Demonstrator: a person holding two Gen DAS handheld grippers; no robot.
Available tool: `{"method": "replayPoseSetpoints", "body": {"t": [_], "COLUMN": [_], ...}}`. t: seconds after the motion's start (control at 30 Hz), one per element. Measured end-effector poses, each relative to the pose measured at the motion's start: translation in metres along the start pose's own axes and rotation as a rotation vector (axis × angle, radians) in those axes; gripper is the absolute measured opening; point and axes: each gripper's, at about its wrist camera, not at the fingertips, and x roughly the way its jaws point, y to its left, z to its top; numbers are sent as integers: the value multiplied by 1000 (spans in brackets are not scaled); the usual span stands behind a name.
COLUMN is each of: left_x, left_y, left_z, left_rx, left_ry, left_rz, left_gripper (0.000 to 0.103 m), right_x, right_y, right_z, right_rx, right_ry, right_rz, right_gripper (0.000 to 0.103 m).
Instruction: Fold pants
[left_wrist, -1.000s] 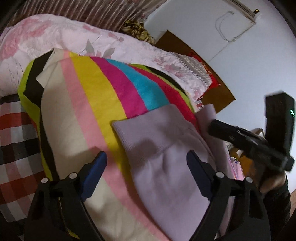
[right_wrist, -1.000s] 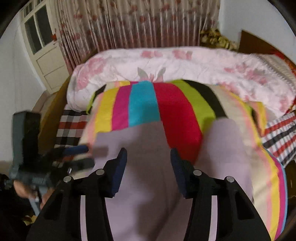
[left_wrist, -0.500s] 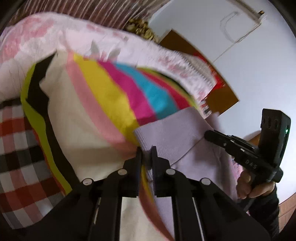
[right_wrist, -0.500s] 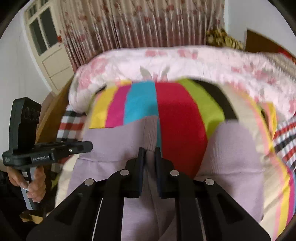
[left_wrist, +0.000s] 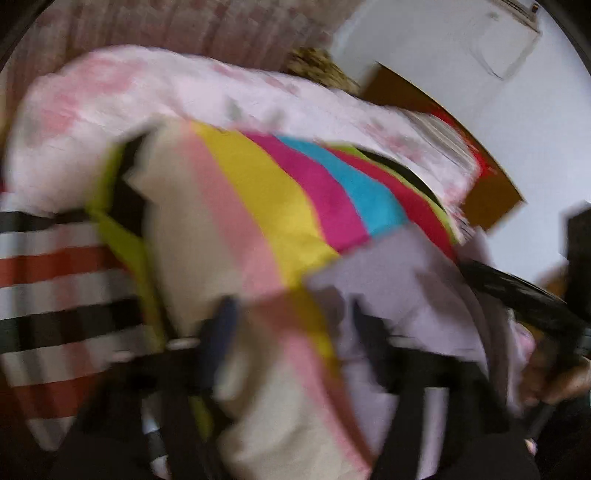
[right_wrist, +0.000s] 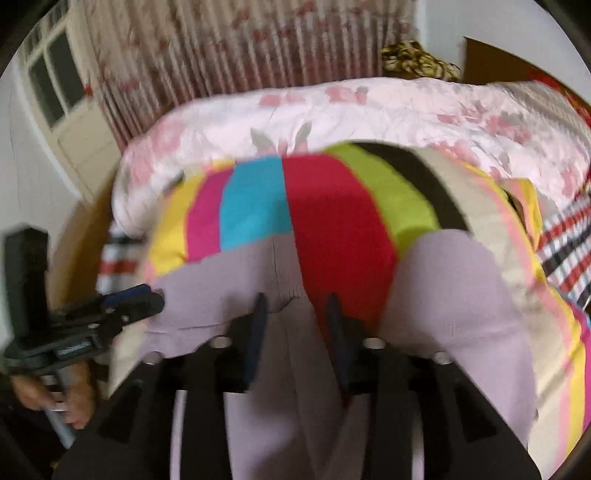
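Jaws opening on both grippers: left gripper (left_wrist: 291, 321) spread over the lilac pants' (right_wrist: 461, 295) hem, right gripper (right_wrist: 295, 310) astride the crotch seam, neither pinching cloth. Pants lie at six o'clock on the striped blanket (right_wrist: 332, 206); soft, light knit, best pinched at hem corners.

a home bedroom: a bed (right_wrist: 406, 107) with floral quilt, pleated curtains (right_wrist: 236, 48) and a panelled door (right_wrist: 70, 122).

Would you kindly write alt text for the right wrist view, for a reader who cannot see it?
The right gripper, its fingers opening, hovers over lilac pants spread on a striped multicoloured blanket. The left gripper, held in a hand, reaches the pants' left edge; a floral quilt lies behind.
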Motion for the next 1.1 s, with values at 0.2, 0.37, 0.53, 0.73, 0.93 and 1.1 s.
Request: {"method": "replayPoseSetpoints", "body": {"t": [0.2, 0.37, 0.53, 0.73, 0.93, 1.1], "left_x": [-48, -27, 0, -17, -13, -12], "left_y": [-17, -74, -96, -73, -72, -75], "left_z": [4, -21, -47, -57, -57, -62], "left_rx": [66, 197, 243, 280, 272, 299], "left_ry": [-97, 38, 172, 152, 154, 150], "left_rz": [-61, -253, -262, -257, -259, -251], "left_gripper": [88, 90, 90, 92, 95, 97], "right_x": [-86, -76, -61, -63, -35, -58], "right_y": [-96, -86, -69, -158, -159, -132], "right_z": [-32, -53, -46, -76, -90, -75], "right_rx": [246, 199, 145, 482, 486, 376], "right_ry": [-157, -69, -39, -23, 54, -38], "right_rz": [-106, -138, -174, -14, 136, 79], "right_gripper": [46, 46, 46, 47, 45, 11]}}
